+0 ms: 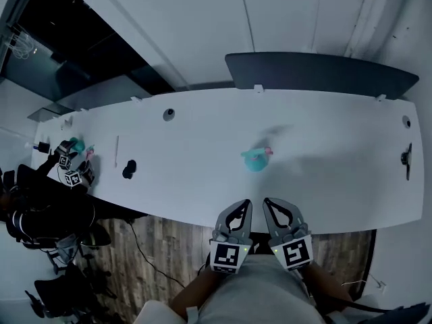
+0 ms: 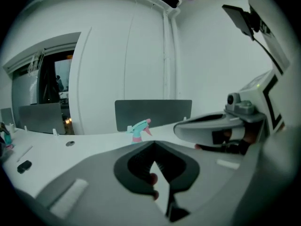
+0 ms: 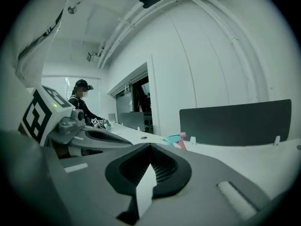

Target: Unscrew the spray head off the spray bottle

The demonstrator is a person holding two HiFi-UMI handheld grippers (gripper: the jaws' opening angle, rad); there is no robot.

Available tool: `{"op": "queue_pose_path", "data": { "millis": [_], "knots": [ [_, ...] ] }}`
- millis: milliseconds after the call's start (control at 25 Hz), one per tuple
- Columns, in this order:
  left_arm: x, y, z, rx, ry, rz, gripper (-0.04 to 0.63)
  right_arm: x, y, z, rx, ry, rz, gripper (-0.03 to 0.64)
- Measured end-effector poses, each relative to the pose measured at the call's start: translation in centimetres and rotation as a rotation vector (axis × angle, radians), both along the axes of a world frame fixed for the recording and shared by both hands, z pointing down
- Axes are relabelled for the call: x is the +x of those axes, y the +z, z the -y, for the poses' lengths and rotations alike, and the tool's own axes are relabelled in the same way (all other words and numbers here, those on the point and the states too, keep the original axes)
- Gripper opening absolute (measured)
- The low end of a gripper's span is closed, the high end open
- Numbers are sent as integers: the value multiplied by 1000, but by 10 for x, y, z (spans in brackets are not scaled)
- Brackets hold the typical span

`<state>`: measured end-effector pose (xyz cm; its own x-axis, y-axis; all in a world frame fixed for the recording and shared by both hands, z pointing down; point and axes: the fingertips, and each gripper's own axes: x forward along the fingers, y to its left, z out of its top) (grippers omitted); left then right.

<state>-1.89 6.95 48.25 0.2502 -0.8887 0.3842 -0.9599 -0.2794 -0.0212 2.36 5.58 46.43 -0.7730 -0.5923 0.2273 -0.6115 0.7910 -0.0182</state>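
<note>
A teal spray bottle [image 1: 256,160] stands upright on a long white desk [image 1: 202,140], a little right of the middle of the head view. Its teal and pink spray head [image 1: 265,152] is on the bottle, with the nozzle pointing toward three o'clock. Nothing touches the bottle.

The two claws are at six o'clock from the bottle, well apart from it, at the near edge of the desk. They lie side by side with their tips pointing toward the bottle. The left claw [image 1: 241,208] has its jaws pressed together and holds nothing. The right claw [image 1: 271,206] is the same, jaws together and empty. Each carries a cube with black and white square markers at its rear.

At nine o'clock from the bottle, well apart, a small black object [image 1: 129,170] lies on the desk. At ten o'clock there is a round hole [image 1: 169,114] in the desk top. At one o'clock a dark divider panel [image 1: 324,73] stands along the far edge. Far off at nine o'clock, at the desk's end, another person [image 1: 40,208] handles a second teal bottle [image 1: 79,145].
</note>
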Motion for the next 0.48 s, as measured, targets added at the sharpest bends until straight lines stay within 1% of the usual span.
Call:
{"op": "queue_pose_path", "data": {
  "millis": [120, 200, 280, 360, 480],
  "knots": [
    [-17, 3, 16, -12, -16, -7, 2, -9, 24, 18, -64, 36, -28, 1],
    [-24, 8, 26, -19, -13, -21, 2, -13, 36, 29, -85, 56, -50, 1],
    [-28, 16, 38, -33, 15, -21, 2, -18, 42, 40, -82, 57, -76, 0],
    [-31, 24, 52, -44, 58, -4, 2, -22, 43, 50, -67, 57, -106, 0],
    [-37, 32, 69, -66, 106, 5, 2, -30, 50, 58, -109, 92, -113, 0]
  ]
}}
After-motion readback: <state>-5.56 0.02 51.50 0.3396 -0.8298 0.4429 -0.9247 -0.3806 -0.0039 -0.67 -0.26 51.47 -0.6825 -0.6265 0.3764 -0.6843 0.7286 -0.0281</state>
